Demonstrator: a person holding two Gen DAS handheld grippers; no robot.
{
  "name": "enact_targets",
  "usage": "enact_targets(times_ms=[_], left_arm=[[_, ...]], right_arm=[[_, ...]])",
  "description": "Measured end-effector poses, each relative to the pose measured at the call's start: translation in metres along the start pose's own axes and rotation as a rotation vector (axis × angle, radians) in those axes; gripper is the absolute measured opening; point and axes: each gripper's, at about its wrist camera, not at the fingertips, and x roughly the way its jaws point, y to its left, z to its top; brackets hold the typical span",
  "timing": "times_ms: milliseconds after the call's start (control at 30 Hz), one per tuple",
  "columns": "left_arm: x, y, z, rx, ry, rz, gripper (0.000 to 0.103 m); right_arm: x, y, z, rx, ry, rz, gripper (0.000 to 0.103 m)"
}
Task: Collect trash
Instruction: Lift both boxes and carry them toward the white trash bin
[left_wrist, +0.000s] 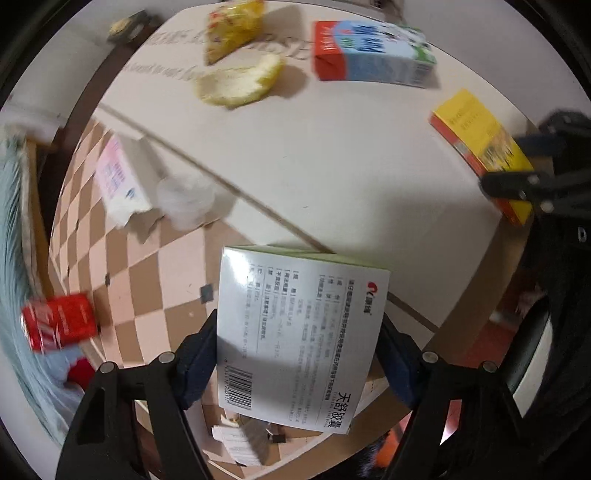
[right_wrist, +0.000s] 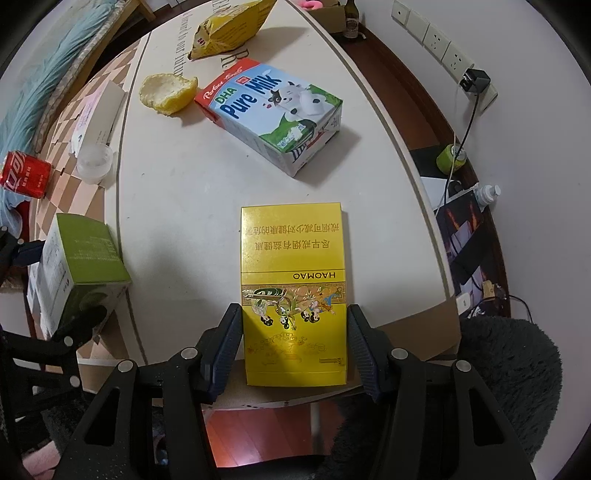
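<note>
A white and green medicine box (left_wrist: 299, 339) sits lifted between the pads of my left gripper (left_wrist: 295, 354), which is shut on it above the table edge. The same box (right_wrist: 81, 266) shows at the left of the right wrist view. My right gripper (right_wrist: 293, 347) is shut on a yellow cigarette box (right_wrist: 293, 258) lying flat at the near edge of the white table (right_wrist: 184, 192); its pads touch both long sides. From the left wrist view, the right gripper (left_wrist: 524, 184) grips that yellow box (left_wrist: 476, 136).
Farther on the table lie a milk carton (right_wrist: 273, 114), a fruit peel (right_wrist: 168, 92), a yellow snack bag (right_wrist: 229, 29), a clear plastic cup (right_wrist: 94, 162), a pink and white box (right_wrist: 96, 110) and a red cola can (right_wrist: 24, 175). A dark fuzzy stool (right_wrist: 509, 369) stands right.
</note>
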Motion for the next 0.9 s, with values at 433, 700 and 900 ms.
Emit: enact_targets(times_ms=[433, 700, 900], left_arm=[[0.02, 0.074, -0.039, -0.589, 0.065, -0.179, 0.078], [0.037, 0.061, -0.038, -0.579, 0.035, -0.107, 0.073], [0.009, 0.055, -0.045, -0.589, -0.043, -0.026, 0.072]], right_arm=[[0.01, 0.037, 0.004, -0.083, -0.04, -0.016, 0.071], [0.018, 0.045, -0.001, -0.115, -0.089, -0.106, 0.071], [0.014, 0.044, -0.002, -0.128, -0.104, -0.104, 0.059]])
